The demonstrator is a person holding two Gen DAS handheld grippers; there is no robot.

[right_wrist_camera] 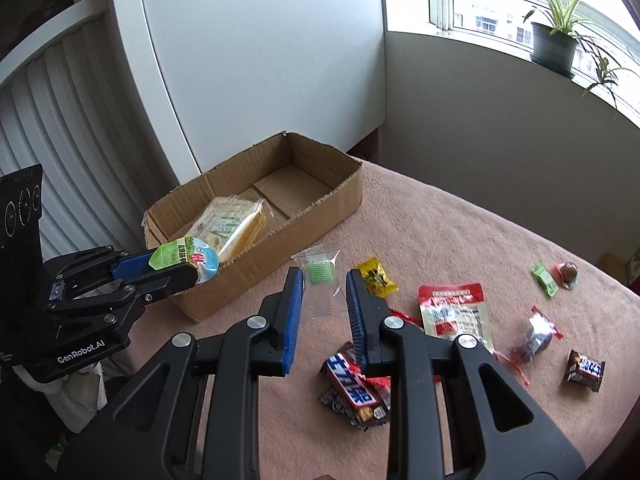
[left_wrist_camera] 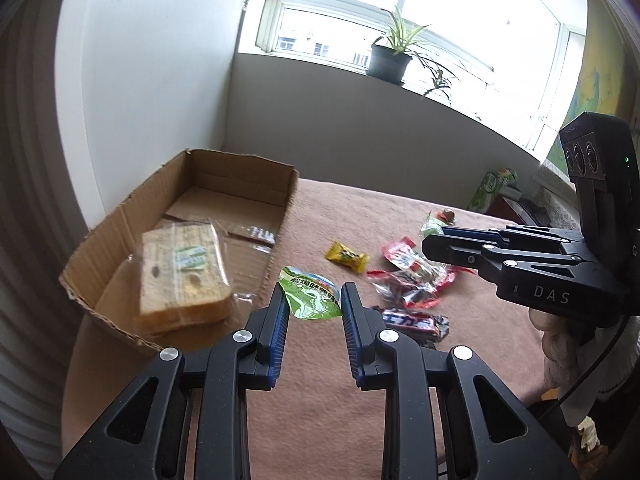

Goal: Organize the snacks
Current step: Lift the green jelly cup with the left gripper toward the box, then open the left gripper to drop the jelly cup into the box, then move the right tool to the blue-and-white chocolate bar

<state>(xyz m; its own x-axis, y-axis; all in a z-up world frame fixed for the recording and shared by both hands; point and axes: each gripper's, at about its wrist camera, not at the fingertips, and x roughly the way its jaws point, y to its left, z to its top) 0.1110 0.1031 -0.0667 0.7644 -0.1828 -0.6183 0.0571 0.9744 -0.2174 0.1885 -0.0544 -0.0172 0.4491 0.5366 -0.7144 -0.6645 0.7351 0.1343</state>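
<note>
**Two grippers over the snacks, one holding a green packet**

One green-lidded snack packet (left_wrist_camera: 310, 294) sits pinched between the fingers of the left gripper (left_wrist_camera: 313, 300), near the centre of the left wrist view. From the right wrist view the same packet (right_wrist_camera: 186, 258) shows at middle left, sticking out past the fingertips, just beside the near corner of the cardboard box (right_wrist_camera: 320, 204). Its printed lid faces up and its wider end points toward the upper right of that frame; the packet is roundish, so no clear long axis can be told.

The right gripper (right_wrist_camera: 323, 280) has its fingers spread with nothing between them. A small clear bag with a green tablet (right_wrist_camera: 319, 274) lies on the pink cloth (right_wrist_camera: 460, 216) below the gap; whether the fingers touch it cannot be told.

Inside the box, at its near end, lies a wrapped sandwich (right_wrist_camera: 232, 224), long side running along the box. The far half of the box shows bare cardboard.

Around the right gripper lie a yellow candy (right_wrist_camera: 376, 276) just right of its fingers, a red-and-white pouch (right_wrist_camera: 454, 312), a chocolate bar (right_wrist_camera: 354, 390) partly under the right finger, a smaller chocolate bar (right_wrist_camera: 586, 370) at lower right, a dark wrapped sweet (right_wrist_camera: 536, 338), and a green candy (right_wrist_camera: 545, 279) beside a brown round sweet (right_wrist_camera: 568, 271). A potted plant (right_wrist_camera: 554, 46) stands on the windowsill at upper right.
</note>
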